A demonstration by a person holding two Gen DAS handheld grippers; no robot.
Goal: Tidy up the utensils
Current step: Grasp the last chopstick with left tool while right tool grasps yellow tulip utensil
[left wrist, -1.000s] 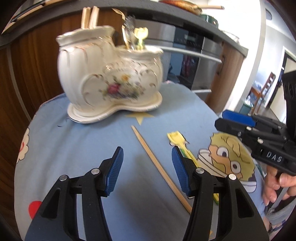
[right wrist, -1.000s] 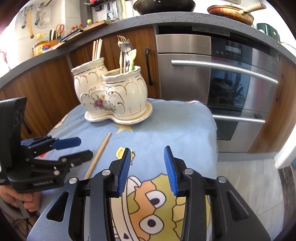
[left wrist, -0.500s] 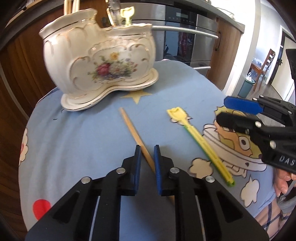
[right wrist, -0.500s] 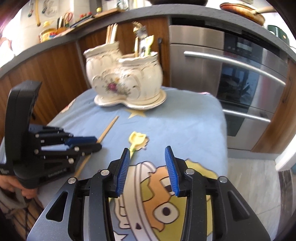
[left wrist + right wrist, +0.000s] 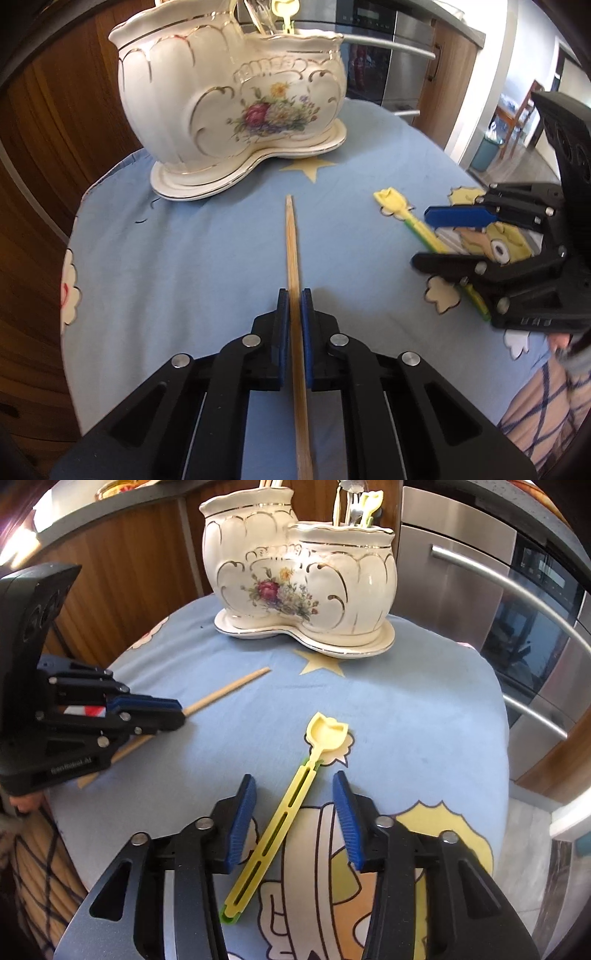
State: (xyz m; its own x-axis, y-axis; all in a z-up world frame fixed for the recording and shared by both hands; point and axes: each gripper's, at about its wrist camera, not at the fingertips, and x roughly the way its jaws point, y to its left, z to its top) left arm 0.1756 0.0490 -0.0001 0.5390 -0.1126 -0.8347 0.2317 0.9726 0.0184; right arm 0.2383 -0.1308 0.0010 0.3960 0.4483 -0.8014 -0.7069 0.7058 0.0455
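Wood runs straight up the lower centre of the left view: the chopstick (image 5: 293, 258) sits clamped between the fingers (image 5: 283, 325) of the left gripper (image 5: 294, 295), its tip aimed at the holder (image 5: 236, 107) in the upper middle. The grip looks to fall well back along the stick, so a long free end leads the way; I judge that it could pivot in the pads on the lift, or catch the holder's rim and slide out.

In the right view the right gripper (image 5: 295, 794) hangs with fingers apart on either side of the yellow spoon (image 5: 284, 812), which lies slantwise on the blue cloth (image 5: 406, 709) at lower centre. Closing across that slant may twist the flat handle, or skid it over the cloth.

Farther up, the holder stands on its saucer with cutlery already in it; a careless thrust might knock those pieces or tip the lot.

Against half a second ago, the left fingers are now shut on the stick and the holder looms larger; the right gripper has dropped closer to the spoon, which now lies between its fingers.
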